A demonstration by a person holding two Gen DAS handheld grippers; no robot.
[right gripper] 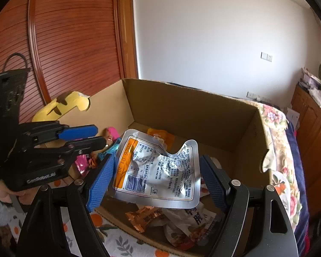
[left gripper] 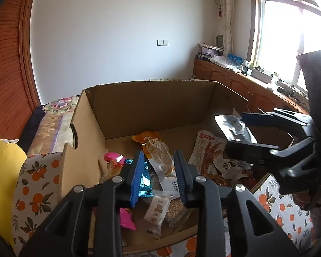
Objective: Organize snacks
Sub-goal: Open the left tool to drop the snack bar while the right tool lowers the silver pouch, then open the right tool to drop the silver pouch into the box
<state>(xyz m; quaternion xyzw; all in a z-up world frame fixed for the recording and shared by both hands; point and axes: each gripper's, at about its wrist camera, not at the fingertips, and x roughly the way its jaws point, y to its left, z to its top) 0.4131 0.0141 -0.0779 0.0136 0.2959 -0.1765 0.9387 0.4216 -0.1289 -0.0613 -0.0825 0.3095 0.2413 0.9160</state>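
Right tongs (right gripper: 156,182), closest to the lens, are clamped on a crinkled silver pouch (right gripper: 158,169) held over the big cardboard box (right gripper: 182,105). Left tongs (left gripper: 159,171) are seen narrowly parted, nothing gripped, above loose snack packets (left gripper: 160,160) piled inside that box.

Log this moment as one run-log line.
stage: packing snacks | right gripper: shut on silver pouch, over cardboard box | left gripper: nothing gripped, above snacks in box
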